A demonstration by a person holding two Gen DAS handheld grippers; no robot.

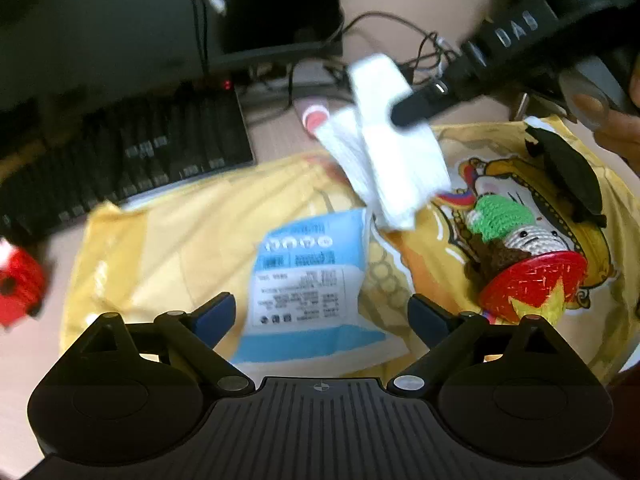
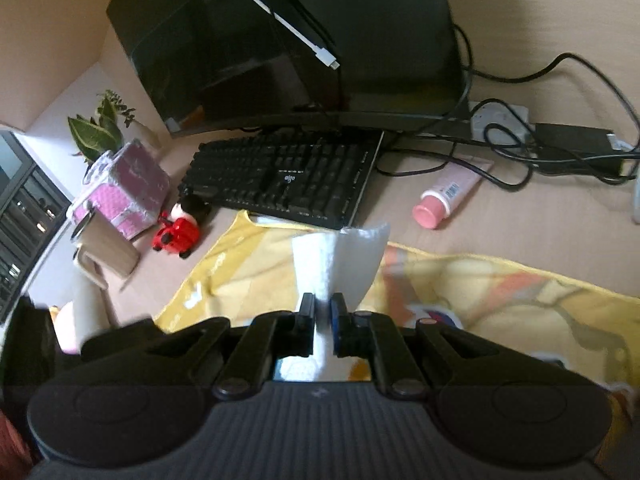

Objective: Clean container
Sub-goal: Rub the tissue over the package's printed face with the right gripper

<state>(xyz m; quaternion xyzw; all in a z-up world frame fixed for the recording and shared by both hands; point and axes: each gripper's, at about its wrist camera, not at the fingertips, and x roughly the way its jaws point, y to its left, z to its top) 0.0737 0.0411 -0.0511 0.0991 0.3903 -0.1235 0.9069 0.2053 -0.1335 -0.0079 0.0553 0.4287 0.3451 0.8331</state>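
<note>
My left gripper (image 1: pixel 320 300) is open, its blue pads wide apart above a blue-and-white tissue packet (image 1: pixel 304 276) that lies on a yellow printed cloth (image 1: pixel 168 248); the pads do not press on it. My right gripper (image 2: pixel 322 300) is shut on a white paper tissue (image 2: pixel 340 260). In the left wrist view it reaches in from the upper right (image 1: pixel 400 114), with the tissue (image 1: pixel 396 152) hanging blurred above the cloth. A crocheted doll (image 1: pixel 516 236) with a round red base (image 1: pixel 532 284) lies on the cloth at the right, next to a black lid-like object (image 1: pixel 568 176).
A black keyboard (image 2: pixel 288 176) and monitor (image 2: pixel 300 40) stand behind the cloth (image 2: pixel 500 292). A pink tube (image 2: pixel 448 196) and tangled cables (image 2: pixel 540 148) lie at the back right. A red toy (image 2: pixel 178 236), a beige mug (image 2: pixel 106 248) and a pink box (image 2: pixel 128 188) sit at the left.
</note>
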